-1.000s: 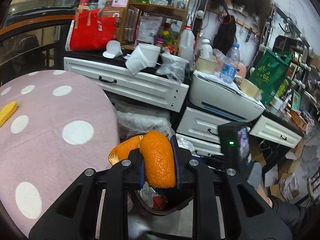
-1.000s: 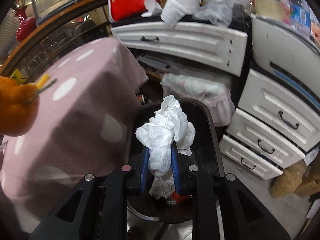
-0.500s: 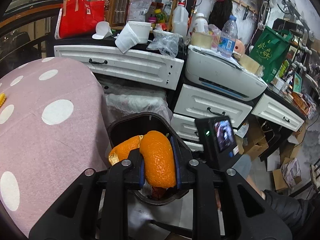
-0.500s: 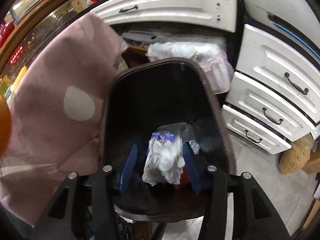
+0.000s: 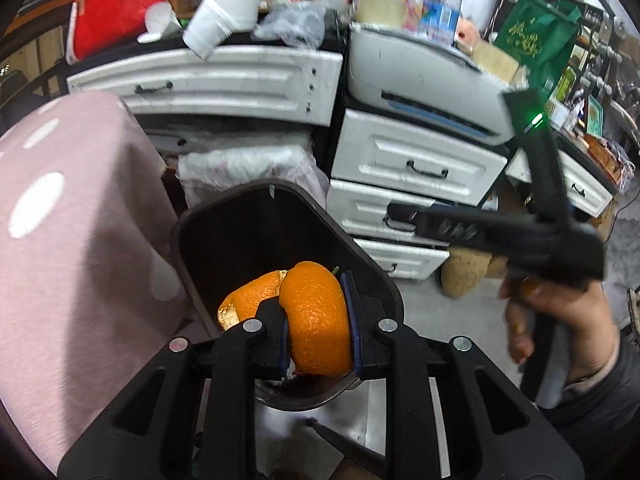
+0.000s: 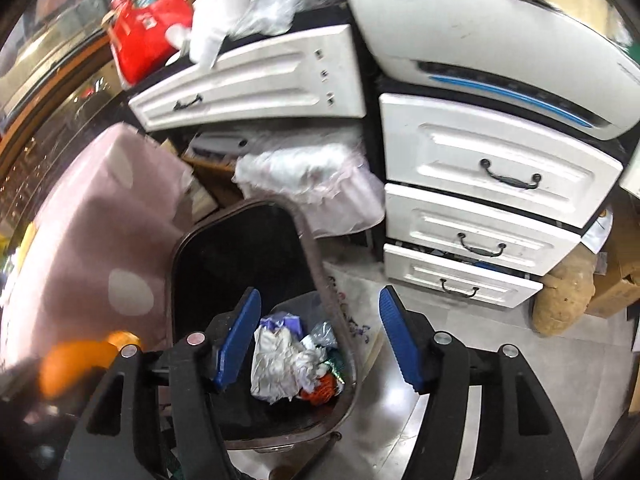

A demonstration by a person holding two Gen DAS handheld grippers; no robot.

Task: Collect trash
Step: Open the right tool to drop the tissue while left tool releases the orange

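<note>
My left gripper (image 5: 318, 334) is shut on an orange peel (image 5: 316, 316) and holds it over the open dark trash bin (image 5: 188, 232). My right gripper (image 6: 320, 340) is open and empty above the bin's (image 6: 340, 320) right edge. A crumpled white tissue (image 6: 280, 364) lies inside the bin with other wrappers. The orange peel shows blurred at the left of the right wrist view (image 6: 76, 364). The right gripper also shows side-on in the left wrist view (image 5: 404, 214), held by a hand (image 5: 560, 328).
A pink polka-dot tablecloth (image 5: 72, 248) hangs left of the bin. White drawers (image 6: 488, 208) and a white printer (image 6: 500, 40) stand behind and right. A white bag-lined bin (image 6: 304, 172) is behind. A brown sack (image 6: 564, 296) lies on the floor.
My right gripper opened and dropped the white tissue into the bin, then lifted and shifted right. My left gripper moved with the orange peel over the bin.
</note>
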